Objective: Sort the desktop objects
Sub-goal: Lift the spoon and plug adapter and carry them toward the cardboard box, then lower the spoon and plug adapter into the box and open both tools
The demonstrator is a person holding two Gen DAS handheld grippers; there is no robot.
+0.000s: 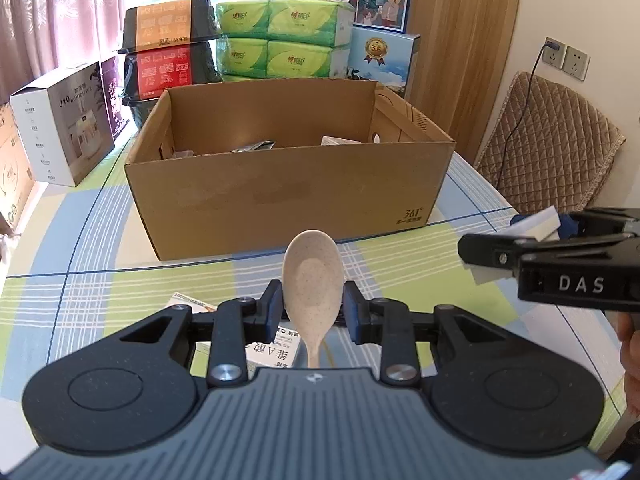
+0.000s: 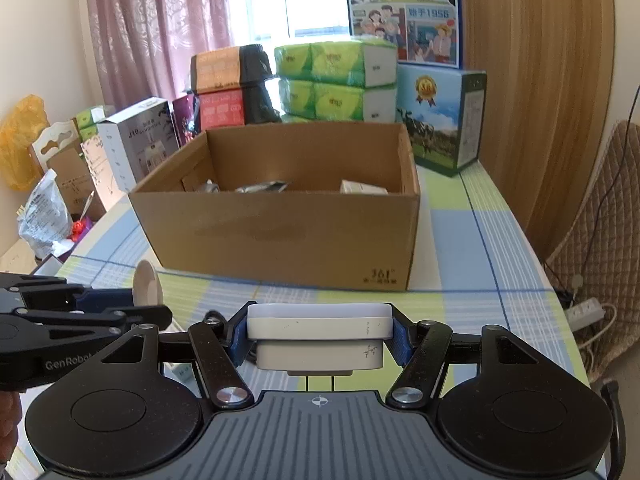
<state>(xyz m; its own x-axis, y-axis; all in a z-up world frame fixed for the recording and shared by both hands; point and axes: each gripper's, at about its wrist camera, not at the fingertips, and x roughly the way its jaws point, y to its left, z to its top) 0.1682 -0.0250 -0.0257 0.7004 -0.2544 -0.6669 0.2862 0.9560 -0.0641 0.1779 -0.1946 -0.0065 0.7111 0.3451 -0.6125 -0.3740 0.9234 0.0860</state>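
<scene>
Spoon (image 1: 312, 280) pinched in left claw (image 1: 312, 312); right claw (image 2: 320, 340) pinching charger (image 2: 319, 338); box (image 1: 280, 200) ahead.

Both wrist cams facing carton (image 1: 288, 184)

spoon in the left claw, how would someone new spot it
Start at the open cardboard box on the checked tablecloth. Just in front of it, the left claw grips a beige speckled spoon, bowl upward. The right claw's item is a white block.
</scene>
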